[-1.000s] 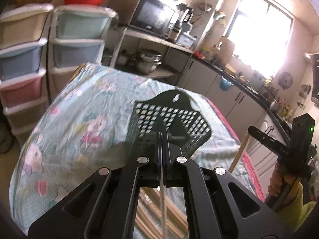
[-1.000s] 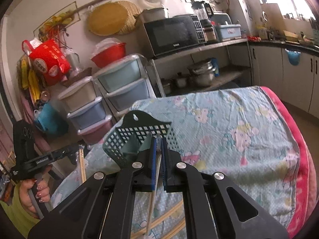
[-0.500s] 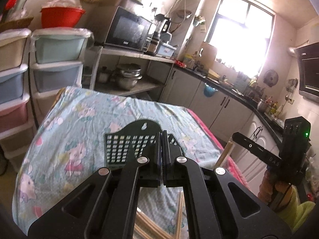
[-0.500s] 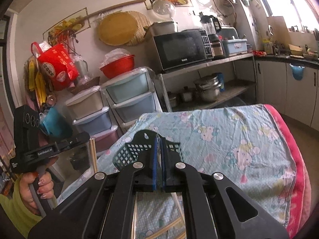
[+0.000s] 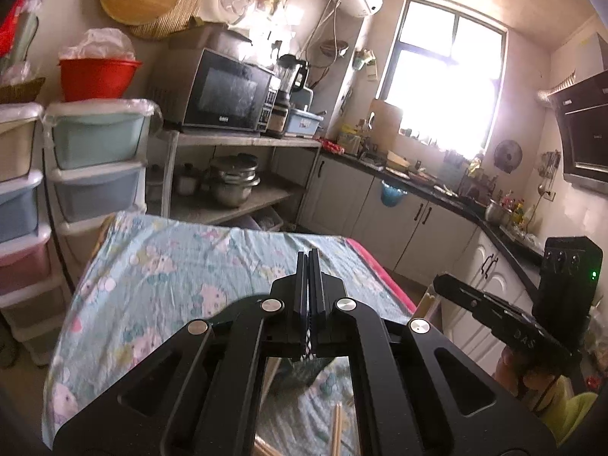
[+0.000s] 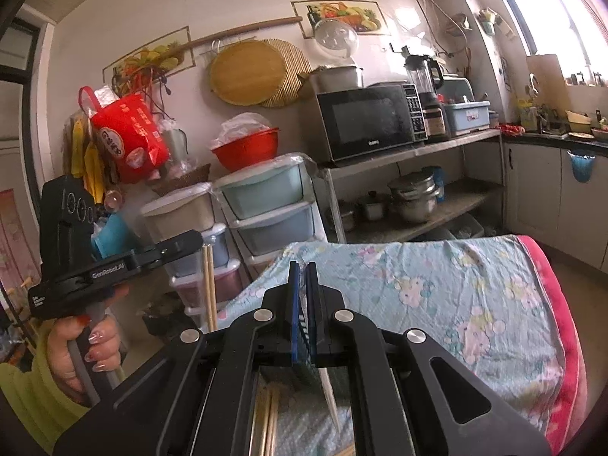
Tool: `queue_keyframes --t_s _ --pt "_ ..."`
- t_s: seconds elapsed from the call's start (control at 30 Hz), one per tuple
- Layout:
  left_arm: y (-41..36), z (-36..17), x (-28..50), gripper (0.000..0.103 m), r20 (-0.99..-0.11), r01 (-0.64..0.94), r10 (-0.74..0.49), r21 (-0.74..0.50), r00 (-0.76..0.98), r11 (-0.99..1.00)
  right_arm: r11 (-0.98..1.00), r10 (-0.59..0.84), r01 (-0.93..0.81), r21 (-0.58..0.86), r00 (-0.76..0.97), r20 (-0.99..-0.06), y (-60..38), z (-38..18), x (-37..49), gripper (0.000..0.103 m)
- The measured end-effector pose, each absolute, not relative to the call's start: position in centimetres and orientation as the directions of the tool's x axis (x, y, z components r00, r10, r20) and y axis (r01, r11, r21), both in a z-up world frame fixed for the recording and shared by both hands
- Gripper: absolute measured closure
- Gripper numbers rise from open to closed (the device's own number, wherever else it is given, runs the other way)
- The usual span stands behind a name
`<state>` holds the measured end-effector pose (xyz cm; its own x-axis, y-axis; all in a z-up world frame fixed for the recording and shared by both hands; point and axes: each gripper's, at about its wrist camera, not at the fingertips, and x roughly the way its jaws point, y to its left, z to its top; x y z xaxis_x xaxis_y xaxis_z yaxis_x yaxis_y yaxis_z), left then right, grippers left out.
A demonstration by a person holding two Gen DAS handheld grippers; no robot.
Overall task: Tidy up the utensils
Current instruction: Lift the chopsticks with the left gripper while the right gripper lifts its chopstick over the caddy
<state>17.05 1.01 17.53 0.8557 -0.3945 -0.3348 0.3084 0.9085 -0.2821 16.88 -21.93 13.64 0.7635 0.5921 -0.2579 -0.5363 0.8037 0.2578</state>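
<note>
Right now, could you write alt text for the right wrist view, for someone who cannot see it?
A black two-finger right gripper, jaws nearly shut on a thin pale chopstick, points over a table under a light blue floral cloth. At left, a hand holds the black left gripper clamping wooden chopsticks.

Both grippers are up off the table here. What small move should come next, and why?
Probably lower the right gripper so its chopstick drops into the mesh basket just below; the left gripper, also shut on chopsticks, could follow.
</note>
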Motion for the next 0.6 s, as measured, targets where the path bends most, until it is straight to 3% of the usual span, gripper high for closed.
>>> queue_keyframes --t_s 0.6 --pt "2.7 21.3 20.3 0.103 -0.233 0.259 -0.336 -0.308 0.913 0.916 0.787 0.609 -0.560 0.258 0.772 -0.181 -20.0 17.9 20.3 0.099"
